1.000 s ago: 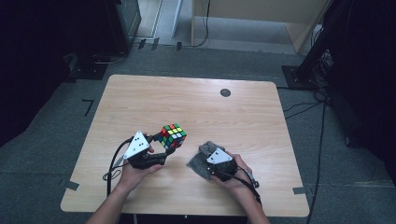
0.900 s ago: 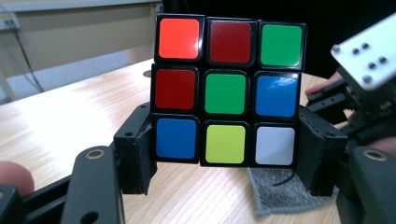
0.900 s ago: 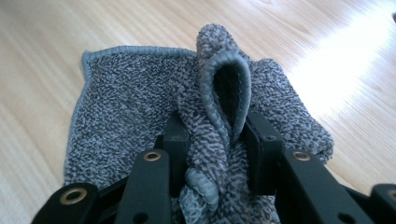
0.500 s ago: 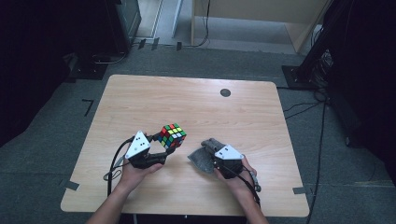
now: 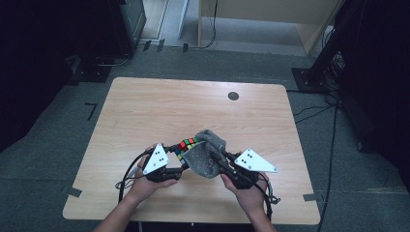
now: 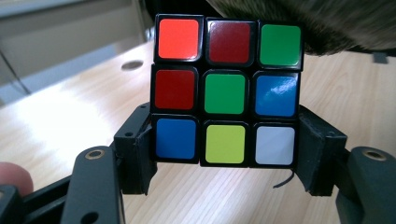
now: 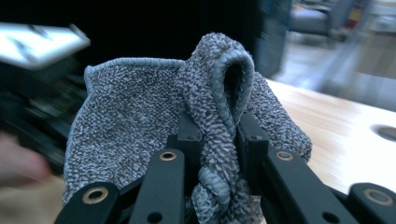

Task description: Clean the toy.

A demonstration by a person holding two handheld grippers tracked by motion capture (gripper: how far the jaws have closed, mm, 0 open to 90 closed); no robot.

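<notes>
Two grippers are at work near the front edge of the table, each clamped on its own thing. The left gripper has its jaws pressed against the two sides of the bottom row of a puzzle cube, holding it clear of the wood with one scrambled face turned to the left gripper view: orange, dark red and green across the top, red, green and blue in the middle, blue, yellow and white below. The right gripper pinches a bunched fold of a grey cloth, and the rest of the cloth stands up loosely above its jaws, off the tabletop.

From above, the left gripper and the right gripper sit close together, tips angled inward. The cloth drapes just beside the cube and seems to touch its right side and top; its fuzzy edge also hangs over the cube's upper right corner in the left gripper view.

Judging by this, the work looks like wiping the cube. Both pick-ups are done and the cloth has been brought to the cube. Left to do, as far as can be told: rubbing the faces, most of them uncovered, probably turning the cube to reach the others, then setting both things down.
</notes>
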